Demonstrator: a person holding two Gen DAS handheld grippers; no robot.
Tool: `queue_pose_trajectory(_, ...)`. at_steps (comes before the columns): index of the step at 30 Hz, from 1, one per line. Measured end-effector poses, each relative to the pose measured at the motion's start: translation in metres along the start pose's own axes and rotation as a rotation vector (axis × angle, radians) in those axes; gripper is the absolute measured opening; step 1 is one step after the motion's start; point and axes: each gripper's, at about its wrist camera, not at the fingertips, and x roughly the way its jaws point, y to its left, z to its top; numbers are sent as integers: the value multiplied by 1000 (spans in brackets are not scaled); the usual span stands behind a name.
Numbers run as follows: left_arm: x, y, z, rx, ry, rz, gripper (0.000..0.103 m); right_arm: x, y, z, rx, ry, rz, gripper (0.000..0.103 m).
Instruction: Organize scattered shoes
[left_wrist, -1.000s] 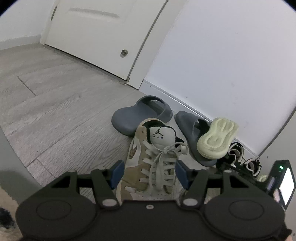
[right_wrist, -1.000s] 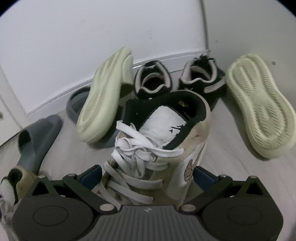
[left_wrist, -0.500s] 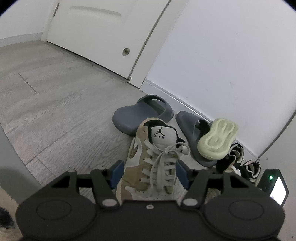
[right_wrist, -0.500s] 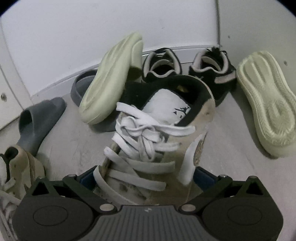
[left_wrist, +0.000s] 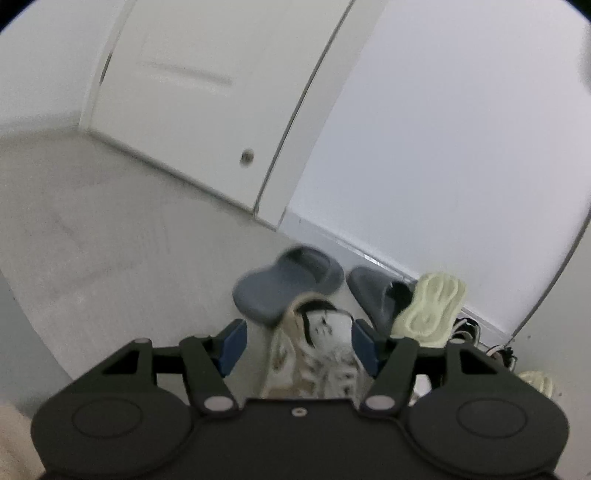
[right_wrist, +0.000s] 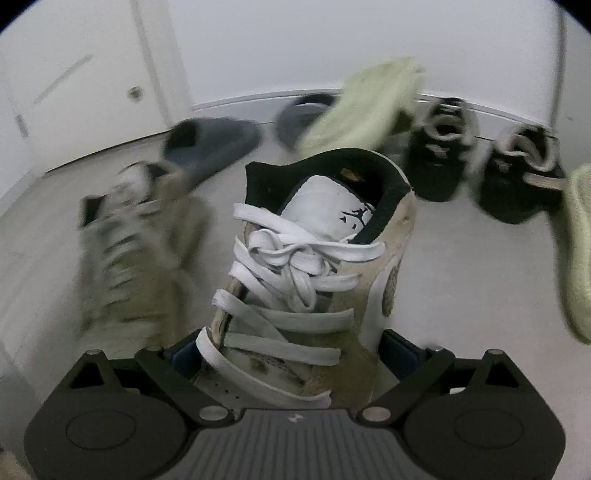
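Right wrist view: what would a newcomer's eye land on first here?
The tan-and-white sneaker with thick white laces fills the centre foreground, sharp while everything around it is blurred. Its matching sneaker lies smeared on the floor to its left. Behind them, a pale green slide lies tipped sole-up over a grey slide, with black shoes at upper right.

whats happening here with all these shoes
A person is tidying shoes on the floor with a tool in each hand. The right tool has just been closing on a tan and white sneaker, which sits clamped between its jaws. The left tool stands around the matching sneaker with a gap on one side, so it looks let go. Grey slides, pale green shoes and black shoes lie unsorted by the wall.
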Motion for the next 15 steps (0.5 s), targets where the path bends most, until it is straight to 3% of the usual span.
queue_pose_trajectory(4, -16, 13, 12, 7, -74, -26, 68, 12, 35, 4, -76, 0, 59, 97)
queue_pose_trajectory(15, -3, 53, 12, -243, -65, -51, 68, 45, 107, 25, -113, -3, 86, 97)
